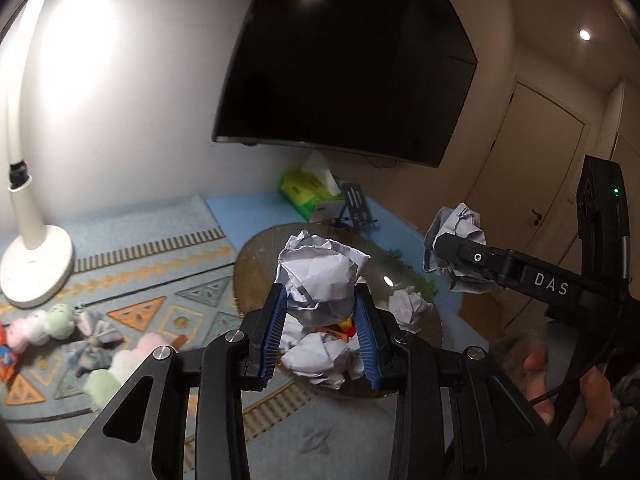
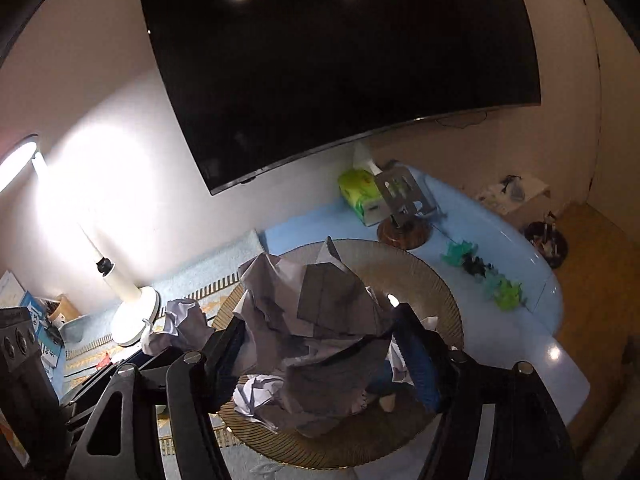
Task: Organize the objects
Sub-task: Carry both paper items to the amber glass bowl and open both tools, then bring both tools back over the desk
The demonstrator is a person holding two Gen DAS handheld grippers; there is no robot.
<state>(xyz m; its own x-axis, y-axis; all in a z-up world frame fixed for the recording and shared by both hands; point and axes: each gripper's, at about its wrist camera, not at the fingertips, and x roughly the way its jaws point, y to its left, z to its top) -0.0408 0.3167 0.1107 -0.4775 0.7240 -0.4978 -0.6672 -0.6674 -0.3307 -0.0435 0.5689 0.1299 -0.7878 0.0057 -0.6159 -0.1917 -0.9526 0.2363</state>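
Round tray (image 1: 256,256) on table, crumpled paper balls (image 1: 406,306) in it. Lamp base (image 1: 38,264) left of tray; tissue box (image 1: 310,194) and stand (image 2: 404,194) behind it. Screen (image 1: 344,60) on wall above.

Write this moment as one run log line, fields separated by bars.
left gripper: shut on paper ball | right gripper: around second paper ball | both over round basket | more paper inside

Surface: pale blue table (image 2: 500,320)
Centre: round woven basket (image 2: 432,280)
Left of basket: patterned mat (image 1: 160,280), white lamp base (image 1: 38,268)
Behind basket: green tissue box (image 2: 358,192)
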